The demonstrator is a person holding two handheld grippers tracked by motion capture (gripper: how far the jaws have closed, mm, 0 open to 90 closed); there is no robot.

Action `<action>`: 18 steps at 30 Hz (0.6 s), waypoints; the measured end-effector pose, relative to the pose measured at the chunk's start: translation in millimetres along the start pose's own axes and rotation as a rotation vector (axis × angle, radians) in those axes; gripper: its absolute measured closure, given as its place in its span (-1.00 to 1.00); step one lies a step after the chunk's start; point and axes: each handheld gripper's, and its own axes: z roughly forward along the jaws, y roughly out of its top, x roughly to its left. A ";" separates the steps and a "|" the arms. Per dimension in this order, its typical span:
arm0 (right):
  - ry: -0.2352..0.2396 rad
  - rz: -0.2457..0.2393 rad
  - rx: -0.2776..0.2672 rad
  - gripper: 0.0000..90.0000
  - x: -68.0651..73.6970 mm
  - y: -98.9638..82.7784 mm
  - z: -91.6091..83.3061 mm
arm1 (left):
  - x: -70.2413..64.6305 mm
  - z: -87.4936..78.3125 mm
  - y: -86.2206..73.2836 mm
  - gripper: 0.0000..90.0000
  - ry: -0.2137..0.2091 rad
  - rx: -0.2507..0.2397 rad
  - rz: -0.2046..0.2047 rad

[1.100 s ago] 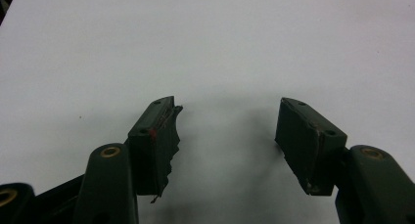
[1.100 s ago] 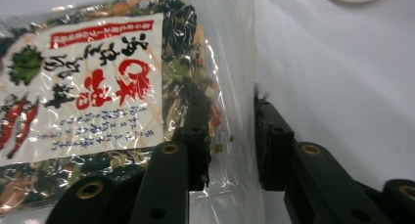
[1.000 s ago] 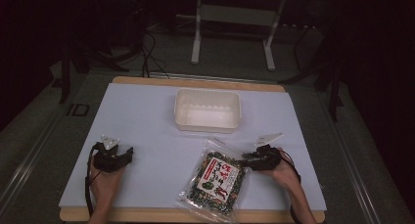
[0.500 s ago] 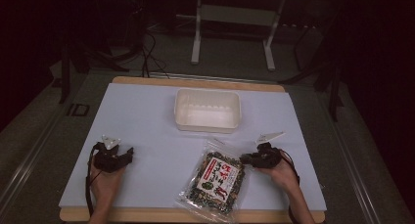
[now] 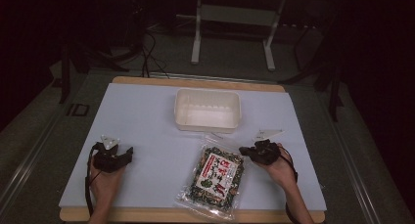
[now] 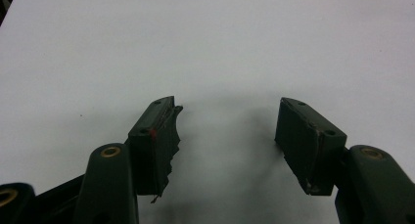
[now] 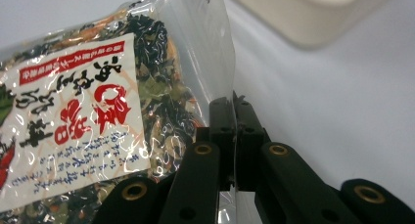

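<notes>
At the packet's (image 7: 88,121) edge, right hand-held gripper (image 7: 235,111) jaws have just closed.

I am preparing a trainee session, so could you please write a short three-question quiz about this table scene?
1. True or false: the right tongs are shut on the clear plastic edge of the dried-vegetable packet with the white label.
2. What lies between the open left tongs?
A. the packet
B. nothing
C. a cable
3. Which container stands beyond the packet on the pale blue table mat?

Key:
1. True.
2. B.
3. The empty white rectangular plastic tub.
</notes>
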 end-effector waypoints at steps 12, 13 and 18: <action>-0.070 -0.096 -0.092 0.99 -1.4 39.8 -16.8 | 0.9 -0.4 -0.2 -0.08 -0.005 -0.003 -0.008; -0.074 -0.101 -0.092 0.99 -2.2 42.4 -16.7 | 0.9 -0.4 -0.2 -0.08 -0.005 -0.003 -0.009; -0.090 -0.118 -0.098 0.99 -5.0 53.4 -16.6 | 0.8 -0.1 -0.2 -0.08 -0.005 -0.006 -0.014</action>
